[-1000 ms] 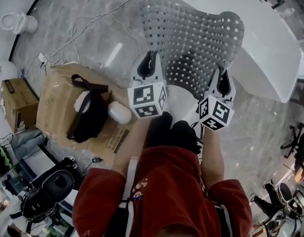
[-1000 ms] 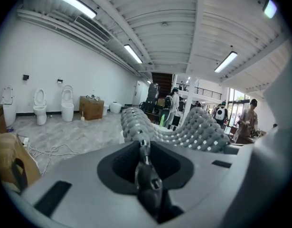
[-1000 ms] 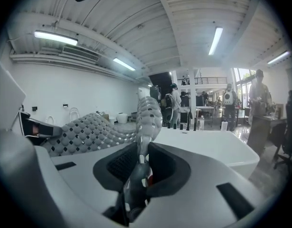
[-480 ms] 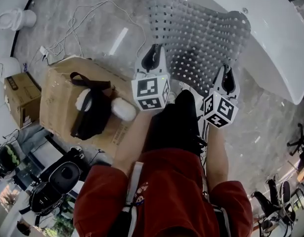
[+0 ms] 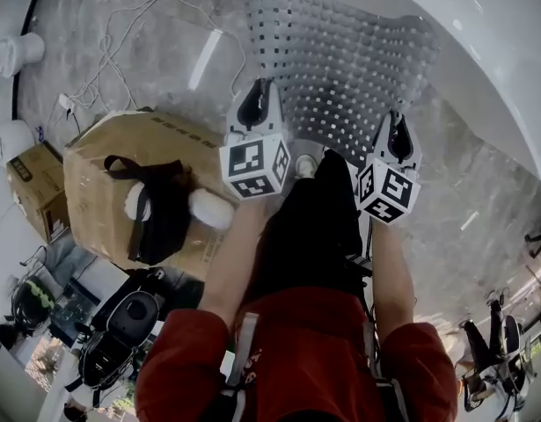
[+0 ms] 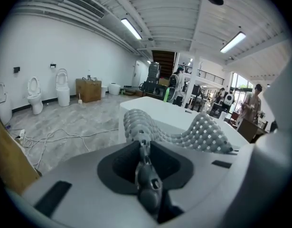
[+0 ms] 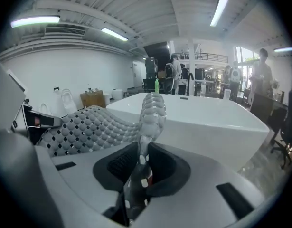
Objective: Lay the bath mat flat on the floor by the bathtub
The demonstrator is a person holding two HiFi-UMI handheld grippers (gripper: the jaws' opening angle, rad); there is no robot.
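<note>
- If lowered unevenly, could land the bath mat (image 5: 340, 69) buckled, given the wave sagging between its two held corners.
- Could also leave its far edge riding up the bathtub (image 5: 490, 51) rather than down on the floor (image 5: 147, 69).
- Pinching one near corner each: left gripper (image 5: 257, 105) and right gripper (image 5: 395, 137), jaws nearly together on the thin mat.
- Pointing forward and down, side by side, keeping the near edge lifted just beside the tub.

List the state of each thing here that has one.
mat: hung between both tongs, sagging, not yet flat.
left tongs: shut on the mat's near edge.
right tongs: shut on the mat's near edge.
box: closed, bag on top.
bag: lying on the box.
</note>
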